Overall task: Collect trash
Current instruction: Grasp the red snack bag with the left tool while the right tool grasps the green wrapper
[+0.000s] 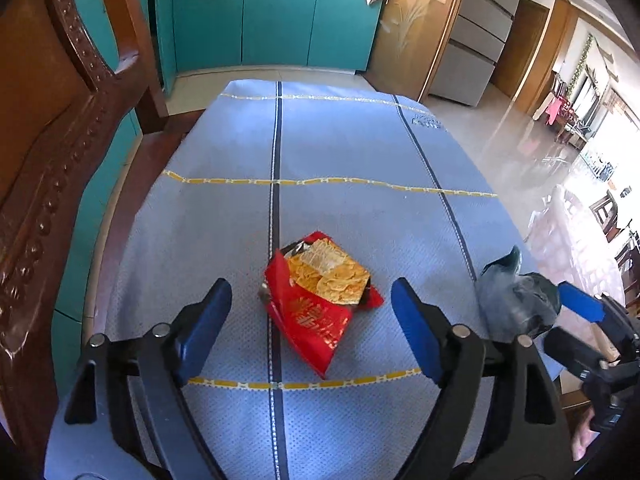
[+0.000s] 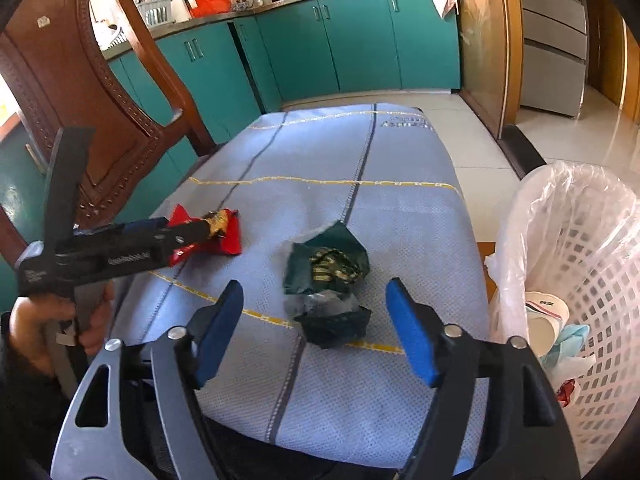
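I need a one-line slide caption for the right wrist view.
Open right gripper over dark green wrapper on blue tablecloth; lined white basket beside.

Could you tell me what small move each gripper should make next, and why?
Probably ease both grippers down and forward, then close. The left gripper stands open with the red snack wrapper lying between its fingers on the blue tablecloth; the right gripper is open around the dark green wrapper. Neither is pinched yet, and the lined white bin waits at the right.
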### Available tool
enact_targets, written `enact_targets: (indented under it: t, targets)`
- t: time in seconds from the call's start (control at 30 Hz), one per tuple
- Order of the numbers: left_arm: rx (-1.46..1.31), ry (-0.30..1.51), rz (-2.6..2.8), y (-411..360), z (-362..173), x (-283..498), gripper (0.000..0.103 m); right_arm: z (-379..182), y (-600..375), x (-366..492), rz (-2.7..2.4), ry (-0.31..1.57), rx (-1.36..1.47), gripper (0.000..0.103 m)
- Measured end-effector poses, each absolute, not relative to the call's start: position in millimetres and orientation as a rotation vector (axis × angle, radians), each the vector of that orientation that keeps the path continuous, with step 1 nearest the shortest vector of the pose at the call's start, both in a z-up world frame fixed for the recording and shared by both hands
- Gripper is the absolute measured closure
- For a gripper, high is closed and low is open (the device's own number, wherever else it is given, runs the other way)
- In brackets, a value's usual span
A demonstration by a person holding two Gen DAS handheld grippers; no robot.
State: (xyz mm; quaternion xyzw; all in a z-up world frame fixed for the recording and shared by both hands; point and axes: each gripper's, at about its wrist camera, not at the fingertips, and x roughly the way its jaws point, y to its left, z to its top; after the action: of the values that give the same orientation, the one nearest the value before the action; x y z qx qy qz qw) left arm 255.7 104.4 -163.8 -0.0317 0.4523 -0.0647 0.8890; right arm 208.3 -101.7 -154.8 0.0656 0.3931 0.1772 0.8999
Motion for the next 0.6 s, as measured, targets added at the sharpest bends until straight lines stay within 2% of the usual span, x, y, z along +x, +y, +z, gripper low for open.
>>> enact_targets:
  t: [0.3, 0.47, 0.6]
  targets:
    - [-0.09, 0.96, -0.1, 115.3, -167.7, 257.1, 0.02, -144.3, -111.2, 216.0, 0.293, 0.776, 0.189, 0.028]
    - [-0.089, 0.958, -0.096, 117.9, -167.3, 256.3, 0.02, -149.0, -108.5, 221.3, 0.231, 0.79, 0.13, 0.04]
    - [-0.079, 0.954, -0.108, 114.9, -166.4, 255.9, 0.02, -155.5, -105.7, 222.2, 0.256, 0.813, 0.142, 0.042]
